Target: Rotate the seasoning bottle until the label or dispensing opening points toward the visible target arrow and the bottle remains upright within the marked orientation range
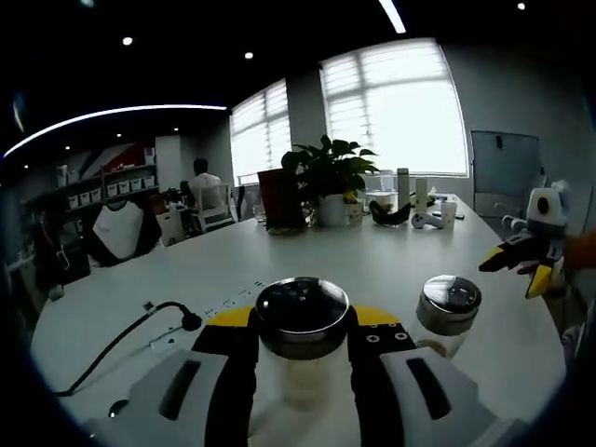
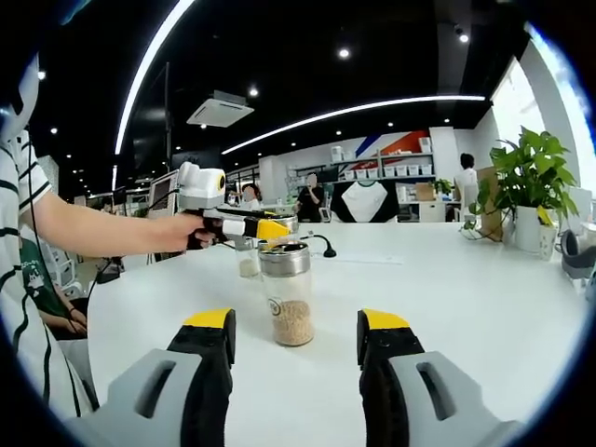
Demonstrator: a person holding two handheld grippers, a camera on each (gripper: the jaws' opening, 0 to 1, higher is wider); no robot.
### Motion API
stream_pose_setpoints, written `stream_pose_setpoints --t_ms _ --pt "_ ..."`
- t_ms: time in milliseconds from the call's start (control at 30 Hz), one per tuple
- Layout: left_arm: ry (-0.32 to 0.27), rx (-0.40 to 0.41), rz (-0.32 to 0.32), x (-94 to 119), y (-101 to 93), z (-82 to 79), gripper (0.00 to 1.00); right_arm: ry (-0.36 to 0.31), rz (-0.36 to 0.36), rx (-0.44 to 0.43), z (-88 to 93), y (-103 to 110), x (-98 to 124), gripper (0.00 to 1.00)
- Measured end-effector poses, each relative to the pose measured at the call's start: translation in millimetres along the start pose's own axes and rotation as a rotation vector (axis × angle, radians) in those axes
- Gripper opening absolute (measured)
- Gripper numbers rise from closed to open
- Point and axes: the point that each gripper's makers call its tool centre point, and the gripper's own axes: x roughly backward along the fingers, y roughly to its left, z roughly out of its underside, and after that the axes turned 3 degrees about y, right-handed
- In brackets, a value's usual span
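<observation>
Right now my left gripper (image 1: 303, 358) has its fingers (image 1: 233, 372) either side of a seasoning bottle (image 1: 302, 321) w/ a metal cap, upright on the white bench (image 1: 372, 251); looks clamped, tho contact is hard to confirm. A second bottle (image 1: 447, 312) stands just beside. My right gripper (image 2: 293, 340) hangs wide open, holding nothing, its fingers apart, facing a seasoning jar (image 2: 284, 293) on the bench

Clear seasoning bottle (image 1: 303, 346) with chrome-black lid, tan grains inside. Second bottle (image 1: 447, 312) silver-capped at 3 o'clock. Left gripper (image 1: 303, 358) black, yellow-tipped. Table (image 1: 391, 261) white. Sleeve (image 2: 20, 186) white-striped.
</observation>
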Motion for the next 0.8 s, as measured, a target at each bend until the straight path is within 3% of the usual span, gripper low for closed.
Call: stream_pose_setpoints --t_ms 367,800 --pt "-0.034 0.055 -0.016 31.6 -3.1 -3.1 0.39 -0.006 -0.003 -0.004 -1.2 5.9 0.4 0.49" --pt "-0.054 0.072 -0.009 51.6 -26.5 6.7 0.39 -0.007 -0.006 -0.021 2.5 13.6 3.4 0.47"
